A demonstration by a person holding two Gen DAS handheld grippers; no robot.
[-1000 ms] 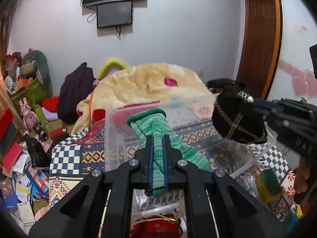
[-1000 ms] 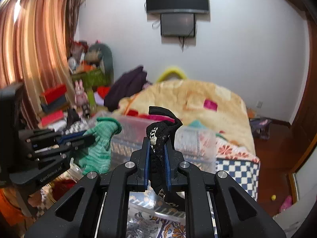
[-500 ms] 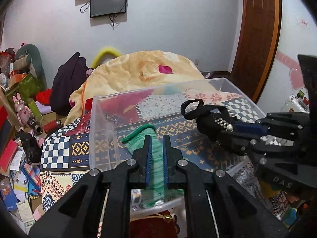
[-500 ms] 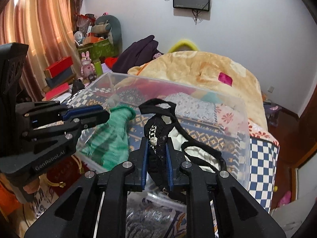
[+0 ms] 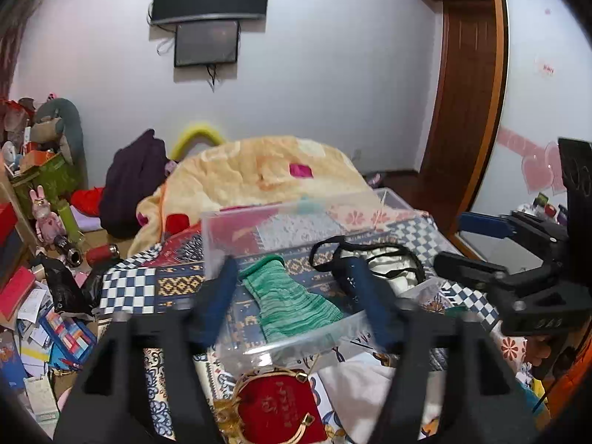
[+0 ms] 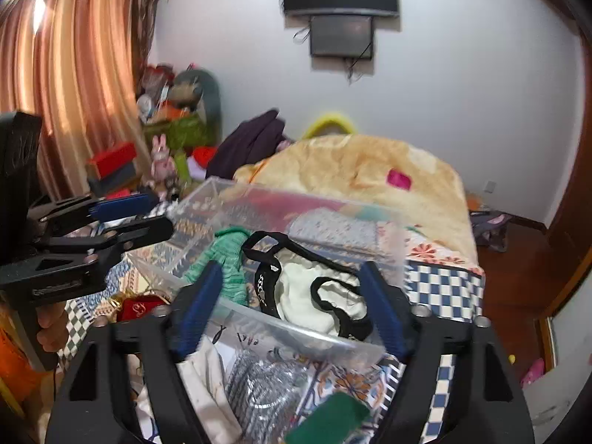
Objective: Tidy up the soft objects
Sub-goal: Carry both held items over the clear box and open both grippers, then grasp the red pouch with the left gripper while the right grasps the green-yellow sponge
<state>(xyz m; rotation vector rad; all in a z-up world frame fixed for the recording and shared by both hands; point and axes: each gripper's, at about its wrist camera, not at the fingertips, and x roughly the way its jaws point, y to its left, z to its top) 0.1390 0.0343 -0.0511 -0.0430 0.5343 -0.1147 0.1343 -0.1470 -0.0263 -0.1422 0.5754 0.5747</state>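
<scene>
The left wrist view shows the left gripper (image 5: 296, 298) with its blue-padded fingers spread wide and holding nothing, poised over the near edge of a clear plastic storage bin (image 5: 285, 218) that sits on a patterned bedspread (image 5: 129, 288). Only this view shows the red embroidered pouch with gold trim (image 5: 277, 407) just in front of the bin, and the right gripper off to the right, also parted and empty.

The right wrist view shows the right gripper (image 6: 286, 303) opened wide and empty above the same bin (image 6: 288, 199). Only here do a silver sequinned fabric (image 6: 262, 384) and a green felt piece (image 6: 329, 421) show below the bin's near wall, along with the orange curtain (image 6: 74, 85) and the left gripper (image 6: 125, 218) at the left.

Inside the bin lie a green knitted sock (image 5: 292, 303) (image 6: 225, 259), limp and angled, and beside it, touching, a black-trimmed white undergarment (image 5: 377, 266) (image 6: 318, 292), crumpled with loose straps.
</scene>
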